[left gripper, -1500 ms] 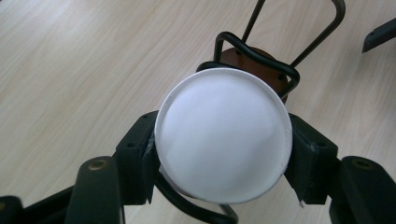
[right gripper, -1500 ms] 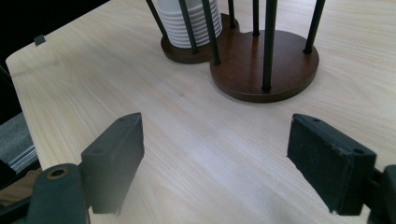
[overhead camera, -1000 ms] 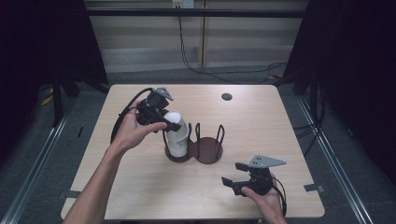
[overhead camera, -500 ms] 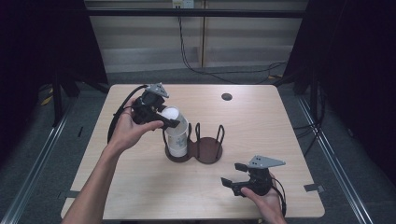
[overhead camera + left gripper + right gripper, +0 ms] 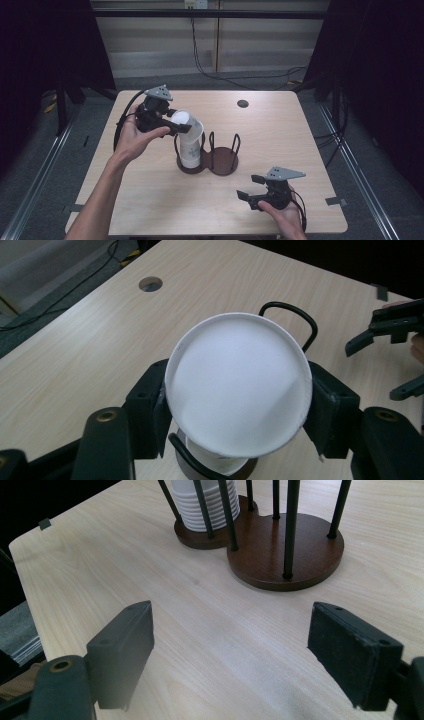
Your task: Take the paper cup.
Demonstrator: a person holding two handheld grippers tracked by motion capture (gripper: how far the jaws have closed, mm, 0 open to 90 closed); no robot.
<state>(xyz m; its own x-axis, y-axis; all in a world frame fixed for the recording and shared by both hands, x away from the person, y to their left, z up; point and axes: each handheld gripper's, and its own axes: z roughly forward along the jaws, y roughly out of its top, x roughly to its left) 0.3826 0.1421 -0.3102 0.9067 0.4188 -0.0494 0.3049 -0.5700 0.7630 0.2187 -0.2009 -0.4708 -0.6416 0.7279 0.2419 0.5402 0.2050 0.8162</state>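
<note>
My left gripper (image 5: 176, 124) is shut on a white paper cup (image 5: 189, 125), held tilted above a stack of white cups (image 5: 190, 152). That stack sits in the left ring of a dark wooden two-ring holder (image 5: 223, 164) with black wire posts. In the left gripper view the cup (image 5: 235, 390) is clamped between both pads (image 5: 159, 412), its round white end toward the camera, and the stack (image 5: 212, 464) lies below it. My right gripper (image 5: 254, 187) rests open near the table's front right. Nothing is between its jaws (image 5: 240, 650), which face the holder (image 5: 287, 547) and the stack (image 5: 207, 505).
The holder's right ring (image 5: 224, 156) holds no cups. A small round hole (image 5: 243, 103) sits in the tabletop at the back right. Bare wood lies around the holder and in front of it. Dark curtains and floor rails flank the table.
My left gripper has drawn the cup slightly up and to the left above the stack. The right gripper has stayed still.
</note>
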